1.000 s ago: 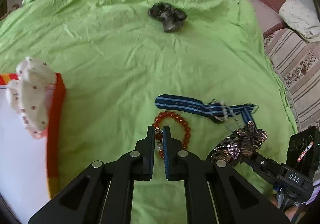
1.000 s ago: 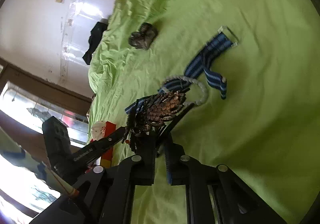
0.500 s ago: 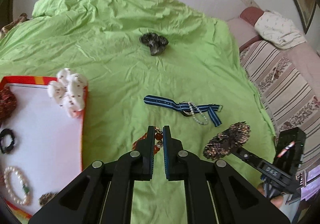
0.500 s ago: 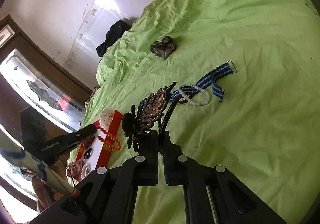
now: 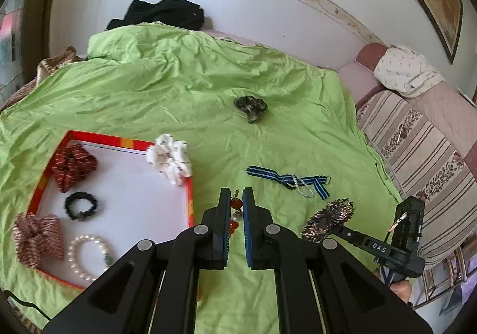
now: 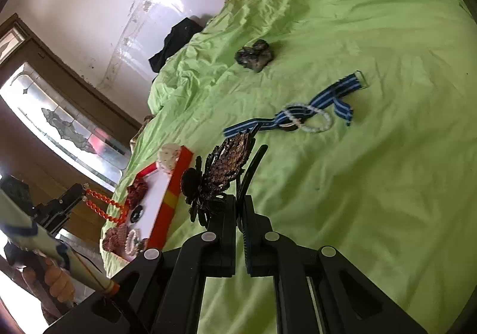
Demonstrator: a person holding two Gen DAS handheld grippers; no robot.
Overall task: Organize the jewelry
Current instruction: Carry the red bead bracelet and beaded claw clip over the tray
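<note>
My left gripper (image 5: 236,193) is shut on an orange bead bracelet (image 5: 235,204), which hangs from it as a beaded strand (image 6: 103,208) above the green bedsheet (image 5: 184,86). My right gripper (image 6: 238,199) is shut on a sequined butterfly hair clip (image 6: 225,165), also seen at the right of the left wrist view as the clip (image 5: 329,219). To the left lies a red-rimmed white tray (image 5: 137,182) holding scrunchies, a black hair tie (image 5: 81,205) and a pearl bracelet (image 5: 86,256). A white scrunchie (image 5: 170,158) sits on the tray's far corner.
On the sheet lie a blue striped strap (image 5: 286,180) with a pearl bracelet (image 6: 316,120) over it, and a dark scrunchie (image 5: 251,106) farther back. Black clothing (image 5: 161,13) lies by the wall. A striped sofa (image 5: 426,149) borders the right. A person's hand (image 6: 58,280) grips the left handle.
The left gripper has lifted the orange bracelet off the sheet and pulled back, bringing the tray fully into view. The right gripper has raised the butterfly clip and rolled.
</note>
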